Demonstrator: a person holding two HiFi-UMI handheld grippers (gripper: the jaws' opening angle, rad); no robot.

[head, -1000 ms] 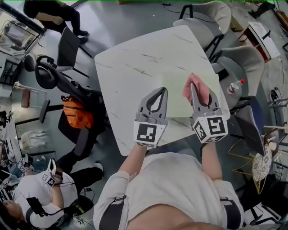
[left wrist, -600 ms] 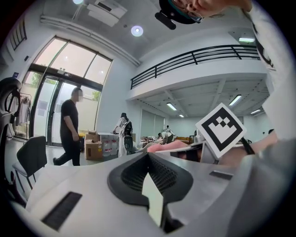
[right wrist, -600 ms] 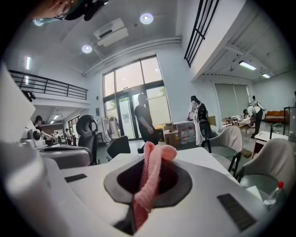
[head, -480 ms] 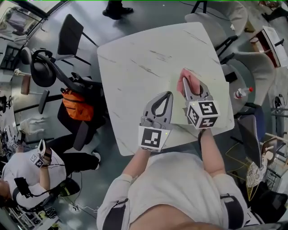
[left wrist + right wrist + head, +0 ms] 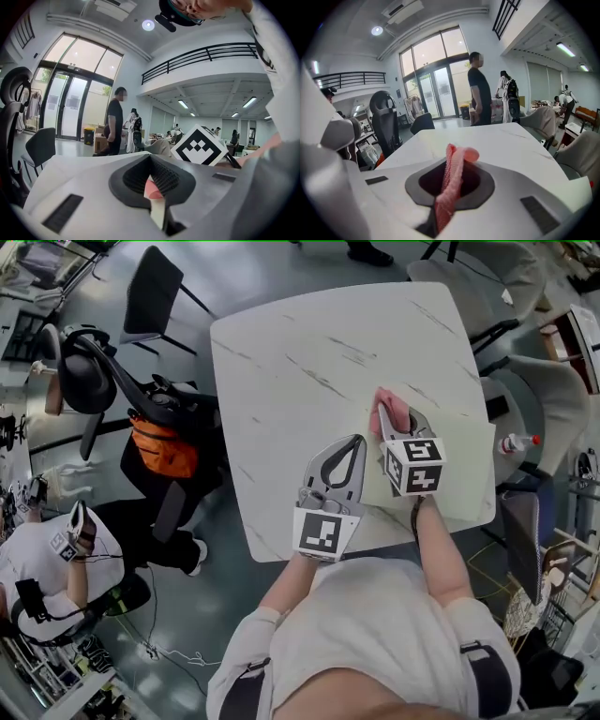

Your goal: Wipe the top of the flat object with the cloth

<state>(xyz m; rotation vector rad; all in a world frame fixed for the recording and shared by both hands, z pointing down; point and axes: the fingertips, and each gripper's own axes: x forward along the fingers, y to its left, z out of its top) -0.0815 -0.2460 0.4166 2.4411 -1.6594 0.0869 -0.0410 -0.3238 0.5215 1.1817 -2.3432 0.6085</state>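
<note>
- The white marble-patterned bench [image 5: 281, 362] carries the work close to the person's body, where both arms reach it easily
- The pale flat sheet [image 5: 459, 474] lies flat on the bench's near right part, against the edge, so its whole top is open to wiping
- The left tongs [image 5: 355, 439] rest at the sheet's left edge with the jaws drawn together, probably to steady the sheet against the rubbing
- The right tongs [image 5: 382, 414] are clamped on the pink cloth [image 5: 392, 407] and sit over the sheet's far left corner, a likely starting point for strokes across it
- The cloth runs lengthwise through the right jaws and bunches past their tip, so a soft wad rather than plastic would meet the sheet
- The right arm and marker cube cover part of the sheet, so its near left stretch cannot be seen
- A pale strip shows in the slit of the left jaws; whether it is nipped there or only seen through the gap, I cannot tell
- Whether the cloth is actually touching the sheet is not clear in any view
</note>
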